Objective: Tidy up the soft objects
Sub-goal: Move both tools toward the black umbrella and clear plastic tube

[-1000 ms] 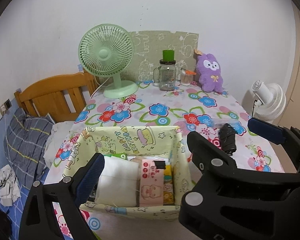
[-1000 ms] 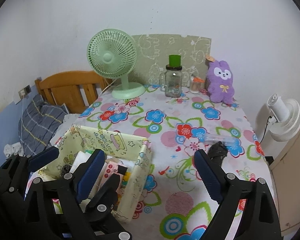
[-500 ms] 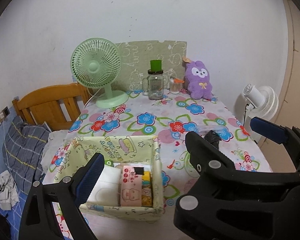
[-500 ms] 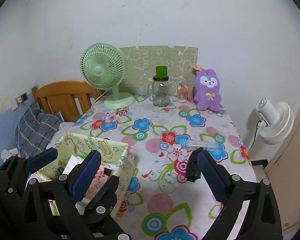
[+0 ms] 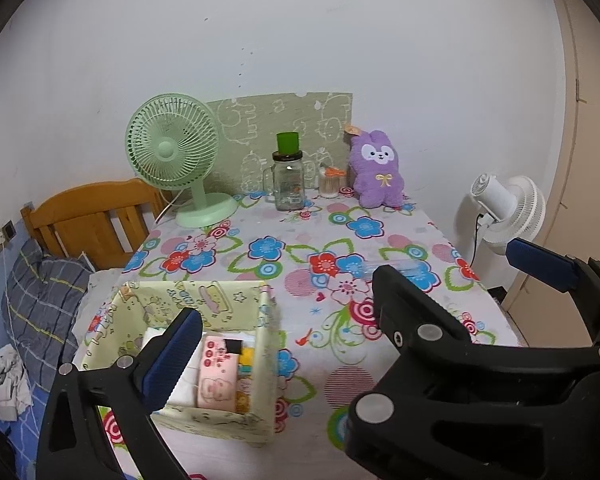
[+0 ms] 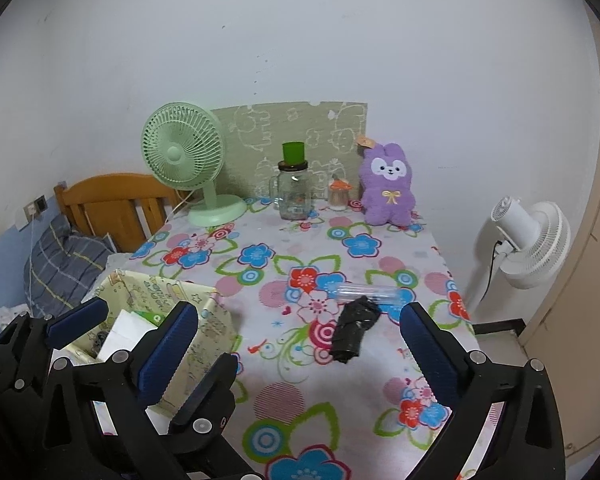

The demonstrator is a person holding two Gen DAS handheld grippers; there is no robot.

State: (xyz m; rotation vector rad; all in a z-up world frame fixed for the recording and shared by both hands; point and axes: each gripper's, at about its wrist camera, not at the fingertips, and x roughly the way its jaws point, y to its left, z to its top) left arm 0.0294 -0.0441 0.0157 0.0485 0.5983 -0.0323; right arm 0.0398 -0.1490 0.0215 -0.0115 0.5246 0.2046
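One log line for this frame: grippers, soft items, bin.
left gripper: open, over bin | right gripper: open, empty | black bundle: on table, loose | plush: far edge, upright

Ahead of the right gripper [image 6: 300,344], open flowered tablecloth [image 6: 284,404]; only a black bundle [image 6: 354,330] and, just beyond it, a clear tube [image 6: 366,292] in the path. To its left, blocked by the fabric box [image 6: 204,344] and the left gripper [image 6: 140,344]. Farther ahead, a row along the wall: green fan [image 6: 184,160], glass jar [image 6: 294,190], purple plush [image 6: 386,186].
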